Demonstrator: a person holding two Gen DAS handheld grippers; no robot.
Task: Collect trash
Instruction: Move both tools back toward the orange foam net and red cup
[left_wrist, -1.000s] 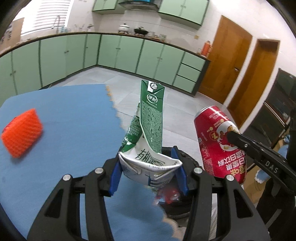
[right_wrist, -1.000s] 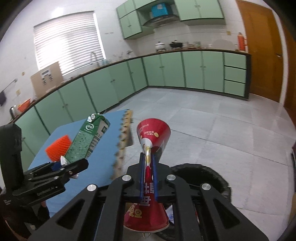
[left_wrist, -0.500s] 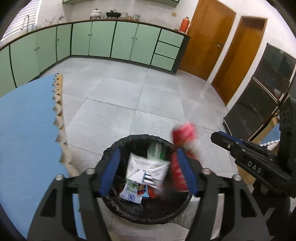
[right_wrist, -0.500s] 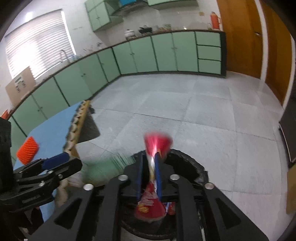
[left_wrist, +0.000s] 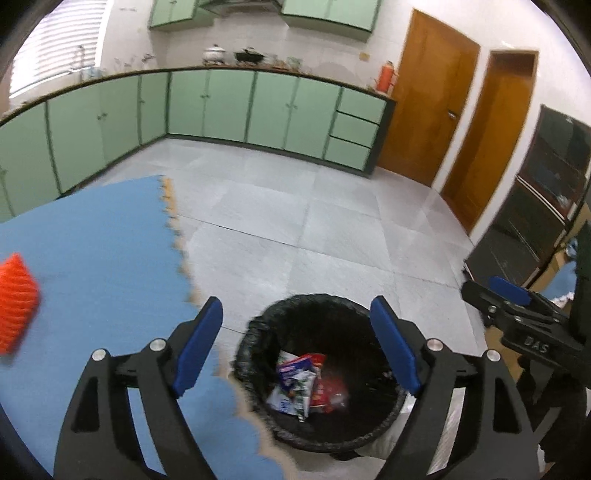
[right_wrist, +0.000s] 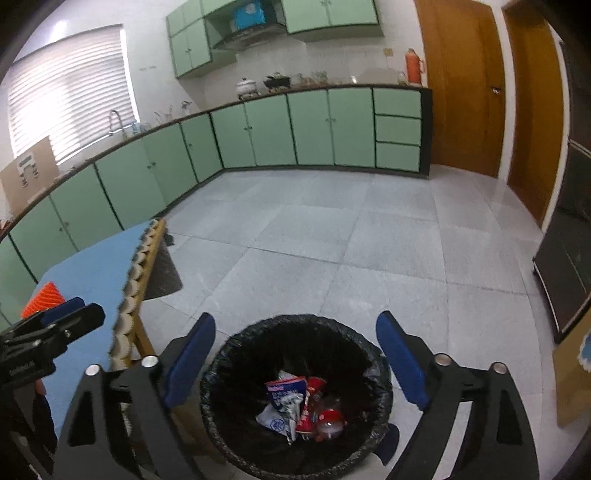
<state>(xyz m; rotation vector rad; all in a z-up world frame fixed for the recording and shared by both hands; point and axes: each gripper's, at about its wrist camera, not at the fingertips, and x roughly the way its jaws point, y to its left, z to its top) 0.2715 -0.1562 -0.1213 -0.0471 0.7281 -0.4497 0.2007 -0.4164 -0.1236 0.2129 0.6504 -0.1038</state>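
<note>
Right wrist view: both the left gripper (left_wrist: 297, 347) and right gripper (right_wrist: 295, 363), jaws just spread and empty, hang over the bin (right_wrist: 229, 373), where the crushed carton (right_wrist: 286, 400) and can (right_wrist: 325, 417) lie roughly flat, headings unclear.

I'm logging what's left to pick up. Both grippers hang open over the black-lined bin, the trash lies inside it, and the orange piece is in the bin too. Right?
Not quite: the orange piece is not in the bin; it lies on the blue mat, as the left wrist view shows. The rest stands: left gripper and right gripper have just been opening and hold nothing, and the trash lies inside.
</note>
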